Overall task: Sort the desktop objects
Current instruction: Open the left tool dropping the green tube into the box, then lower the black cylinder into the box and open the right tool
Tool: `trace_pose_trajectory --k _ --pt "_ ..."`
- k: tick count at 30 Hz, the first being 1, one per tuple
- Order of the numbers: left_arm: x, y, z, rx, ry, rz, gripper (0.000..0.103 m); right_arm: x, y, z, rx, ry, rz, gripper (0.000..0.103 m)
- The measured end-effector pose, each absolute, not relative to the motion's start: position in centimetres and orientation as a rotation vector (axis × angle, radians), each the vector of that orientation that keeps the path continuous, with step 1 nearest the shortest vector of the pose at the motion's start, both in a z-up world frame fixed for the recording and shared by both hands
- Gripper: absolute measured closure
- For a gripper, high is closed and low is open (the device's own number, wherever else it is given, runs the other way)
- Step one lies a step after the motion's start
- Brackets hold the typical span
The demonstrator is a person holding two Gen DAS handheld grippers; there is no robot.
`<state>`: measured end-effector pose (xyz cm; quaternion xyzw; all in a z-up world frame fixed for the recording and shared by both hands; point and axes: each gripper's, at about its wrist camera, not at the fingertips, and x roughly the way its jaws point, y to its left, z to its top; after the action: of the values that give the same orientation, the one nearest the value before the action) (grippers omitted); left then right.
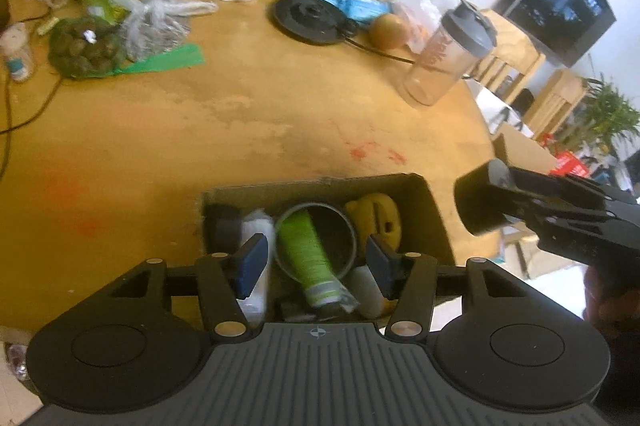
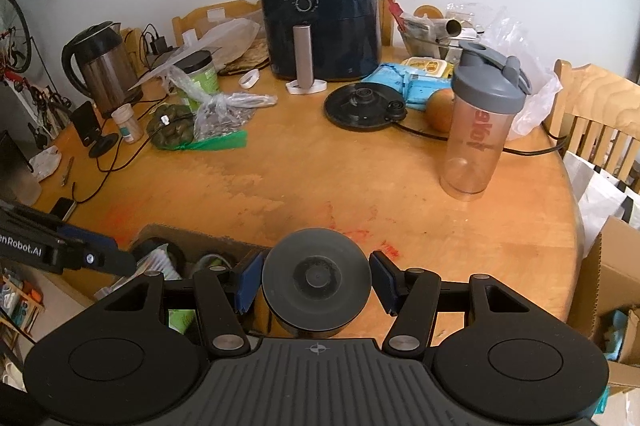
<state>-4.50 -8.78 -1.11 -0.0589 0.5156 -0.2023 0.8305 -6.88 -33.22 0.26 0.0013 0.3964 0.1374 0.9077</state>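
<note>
The right gripper squeezes a round black jar by its sides, just beside the cardboard box. The jar looks hard and smooth, so it may slip. The left gripper hangs open over the box, holding nothing.

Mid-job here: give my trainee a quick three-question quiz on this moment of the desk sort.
1. True or false: the right tool is empty.
2. Which item lies inside the round tin in the cardboard box: A) green tube, B) apple, C) kettle?
3. Name the tall lidded container standing near the table's right edge.

Key:
1. False, it grips a dark round container.
2. A, the green tube.
3. The shaker bottle.
</note>
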Motion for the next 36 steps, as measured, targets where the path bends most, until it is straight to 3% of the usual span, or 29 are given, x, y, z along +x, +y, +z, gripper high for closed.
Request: trace_pose_trajectory --k 10,11,12,15,33,36 --pt "-5.0 -6.6 -0.8 -0.107 1.057 -0.275 0.047 -7.1 -31.3 0.2 -0.02 0.82 0.328 0.042" --pt "-5.1 -6.5 -0.8 -0.107 1.054 -0.263 0.044 -7.1 -31.1 0.3 -0.024 0.82 0.335 0.042" --pt "-5.1 -6.3 -0.8 -0.105 1.045 -0.247 0.031 -7.0 -30.9 0.3 -0.027 0.819 0.341 0.042" --pt "-5.6 -5.9 -0.4 -0.091 0.989 -0.194 0.023 -6.8 -30.3 0.4 -0.04 0.818 0.364 0.042" --pt "-7.5 -2.8 -0.1 -0.128 0.988 -0.035 0.02 -4.9 -25.4 0.8 -0.101 0.821 0.556 0.042" --pt "-7.5 -2.7 -0.2 -0.127 1.0 -0.026 0.012 -4.6 -24.2 -0.1 -0.137 0.872 0.552 0.011"
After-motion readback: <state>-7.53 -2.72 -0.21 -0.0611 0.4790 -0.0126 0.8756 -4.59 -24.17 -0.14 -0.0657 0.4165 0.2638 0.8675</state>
